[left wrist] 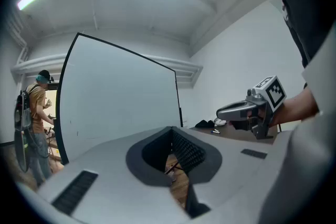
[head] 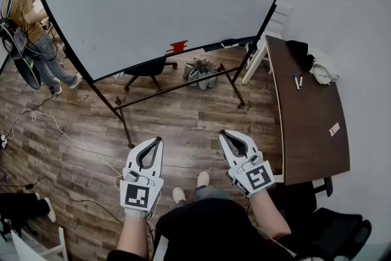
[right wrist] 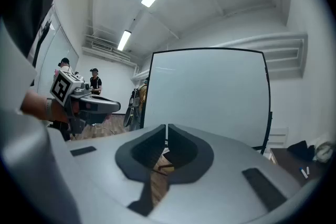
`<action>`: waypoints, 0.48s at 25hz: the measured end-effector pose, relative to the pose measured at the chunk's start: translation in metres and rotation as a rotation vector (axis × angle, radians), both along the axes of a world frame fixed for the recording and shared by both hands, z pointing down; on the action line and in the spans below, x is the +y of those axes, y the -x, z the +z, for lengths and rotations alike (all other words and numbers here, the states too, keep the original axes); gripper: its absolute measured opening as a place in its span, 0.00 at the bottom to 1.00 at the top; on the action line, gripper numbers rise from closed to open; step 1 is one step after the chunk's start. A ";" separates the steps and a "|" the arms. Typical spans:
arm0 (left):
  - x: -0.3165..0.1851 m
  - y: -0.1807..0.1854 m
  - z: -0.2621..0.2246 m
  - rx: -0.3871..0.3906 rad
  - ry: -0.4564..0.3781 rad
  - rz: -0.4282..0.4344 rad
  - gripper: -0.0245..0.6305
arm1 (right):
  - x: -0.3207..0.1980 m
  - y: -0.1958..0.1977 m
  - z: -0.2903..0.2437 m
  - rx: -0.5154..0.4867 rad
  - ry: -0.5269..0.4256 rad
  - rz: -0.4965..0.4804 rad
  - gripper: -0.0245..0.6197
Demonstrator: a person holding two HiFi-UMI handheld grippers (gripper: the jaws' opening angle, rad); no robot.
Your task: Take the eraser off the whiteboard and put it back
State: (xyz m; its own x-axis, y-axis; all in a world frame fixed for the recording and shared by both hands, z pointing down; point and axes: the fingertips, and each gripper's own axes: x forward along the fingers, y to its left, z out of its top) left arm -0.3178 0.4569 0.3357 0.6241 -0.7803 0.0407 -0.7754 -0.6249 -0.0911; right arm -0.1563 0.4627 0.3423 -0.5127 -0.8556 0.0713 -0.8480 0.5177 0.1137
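Currently both grippers are held level over the wood floor (head: 183, 122) in the lower part of the head view, side by side and apart from each other. The left gripper (head: 159, 140) is at lower centre-left. Its own view shows the two jaws brought together at the tips, and only floor shows through the oval hollow behind them, so it grips nothing. The right gripper (head: 223, 133), at lower centre-right, is likewise closed down to a thin slit and is empty.

The whiteboard (head: 159, 3) fills the upper middle of the head view on a dark metal stand. The eraser (head: 178, 46), a small red block, sits on the board's lower edge near the centre of the frame, well apart from both grippers. A black chair (head: 146, 67) stands below the board, just left of the eraser.

Along the right side runs a brown table (head: 308, 131) with two markers (head: 297, 80) lying near its far end. A person (head: 29, 18) stands at the upper left, beside the board's left edge.
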 end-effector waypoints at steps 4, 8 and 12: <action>-0.022 -0.023 -0.004 -0.002 -0.013 -0.008 0.05 | -0.020 -0.017 -0.001 0.020 -0.001 -0.019 0.07; -0.040 -0.051 -0.005 -0.016 -0.019 -0.010 0.05 | -0.038 -0.044 -0.001 0.008 -0.006 -0.022 0.07; -0.055 -0.084 -0.006 -0.043 -0.026 -0.004 0.05 | -0.053 -0.077 -0.005 -0.014 -0.030 -0.010 0.07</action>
